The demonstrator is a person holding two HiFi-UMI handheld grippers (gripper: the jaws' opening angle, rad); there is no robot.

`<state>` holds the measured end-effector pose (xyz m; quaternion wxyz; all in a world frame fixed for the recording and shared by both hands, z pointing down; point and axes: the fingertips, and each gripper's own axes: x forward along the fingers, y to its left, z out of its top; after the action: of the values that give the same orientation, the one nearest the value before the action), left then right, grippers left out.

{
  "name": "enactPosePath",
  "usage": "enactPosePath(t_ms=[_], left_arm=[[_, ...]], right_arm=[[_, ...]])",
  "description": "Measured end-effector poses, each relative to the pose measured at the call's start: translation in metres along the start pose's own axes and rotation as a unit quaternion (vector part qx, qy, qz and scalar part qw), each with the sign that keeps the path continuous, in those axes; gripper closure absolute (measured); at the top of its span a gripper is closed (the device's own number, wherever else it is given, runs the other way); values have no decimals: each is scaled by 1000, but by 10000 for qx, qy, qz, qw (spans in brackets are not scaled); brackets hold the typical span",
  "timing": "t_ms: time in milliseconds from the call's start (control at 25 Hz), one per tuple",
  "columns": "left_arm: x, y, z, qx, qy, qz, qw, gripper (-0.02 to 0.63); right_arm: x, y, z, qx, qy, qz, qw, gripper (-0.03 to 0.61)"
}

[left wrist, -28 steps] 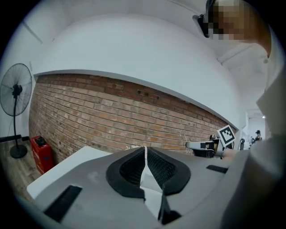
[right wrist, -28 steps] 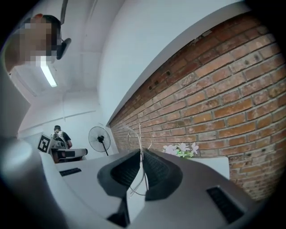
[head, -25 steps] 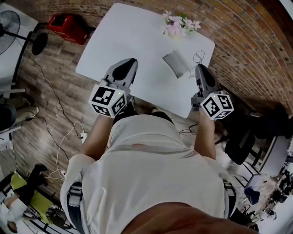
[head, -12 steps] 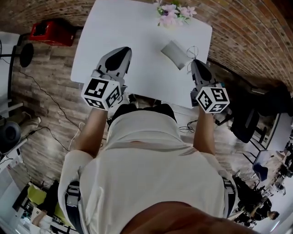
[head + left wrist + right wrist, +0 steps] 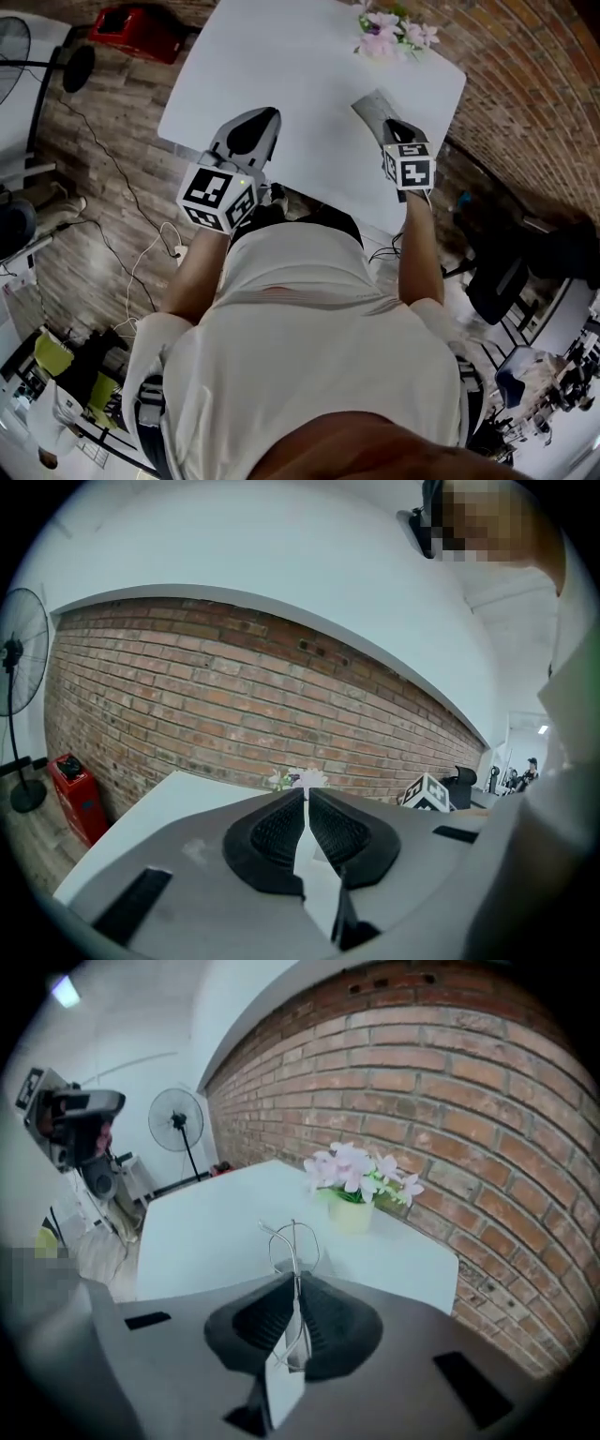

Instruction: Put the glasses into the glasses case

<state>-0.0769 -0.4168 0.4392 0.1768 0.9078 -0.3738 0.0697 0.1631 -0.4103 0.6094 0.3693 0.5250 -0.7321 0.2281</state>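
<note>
White tabletop point(image 5: 281, 75) before brick wall point(image 5: 525, 94), wood floor point(image 5: 103, 141) around. Flowers point(image 5: 394, 33) beyond right hand-held gripper point(image 5: 293, 1283). That jaw pair clamped tight on wire glasses point(image 5: 292, 1241). Grey glasses case point(image 5: 370, 108) just ahead of it, lid state indeterminable. Left hand-held gripper point(image 5: 307, 794) closed, empty. Pickup apparently done; insertion outstanding.

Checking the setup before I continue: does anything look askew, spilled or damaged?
Nothing stands out. The right gripper pinches the wire-framed glasses, the grey case lies on the white table, and the flower pot stands upright.
</note>
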Motion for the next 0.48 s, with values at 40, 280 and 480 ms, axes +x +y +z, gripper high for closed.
enactPosePath(t_ms=[40, 280, 480], left_arm=[[-1, 1, -1, -28, -1, 42, 10000, 586], [-13, 10, -3, -80, -2, 249, 9997, 586], [-17, 7, -6, -10, 12, 287, 9996, 586]], right_arm=[[11, 0, -6, -102, 180, -43, 9998, 506], [55, -5, -27, -501, 876, -136, 9948, 506], [76, -9, -47, -677, 1239, -181, 9898, 506]])
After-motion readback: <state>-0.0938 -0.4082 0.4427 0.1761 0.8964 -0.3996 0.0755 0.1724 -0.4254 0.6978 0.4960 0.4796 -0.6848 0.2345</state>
